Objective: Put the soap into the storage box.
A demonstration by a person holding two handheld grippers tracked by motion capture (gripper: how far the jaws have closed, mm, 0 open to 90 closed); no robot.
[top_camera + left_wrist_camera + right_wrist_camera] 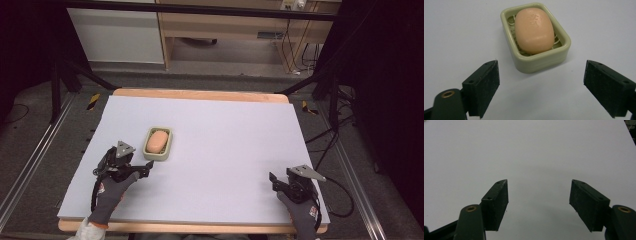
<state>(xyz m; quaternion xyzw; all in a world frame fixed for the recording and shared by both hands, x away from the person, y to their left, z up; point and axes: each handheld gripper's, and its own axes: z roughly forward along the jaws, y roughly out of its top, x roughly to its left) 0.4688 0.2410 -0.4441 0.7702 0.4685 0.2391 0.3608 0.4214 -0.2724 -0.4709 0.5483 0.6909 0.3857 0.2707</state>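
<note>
Two handheld grippers rested on a table beside a soap dish

The left gripper (148, 168) sat just short of the green dish (541, 61) cradling peach soap (534, 30), jaws wide and empty, apparently released; the right gripper (274, 181), well apart from the dish, was idle, also spread empty

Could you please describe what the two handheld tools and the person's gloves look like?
Both tools, left tool and right tool, are black with two blocky padded jaws, brass-coloured pivot rivets, a grey three-cornered top plate and a trailing black cable. The gloves are grey knit with a red mark.
</note>
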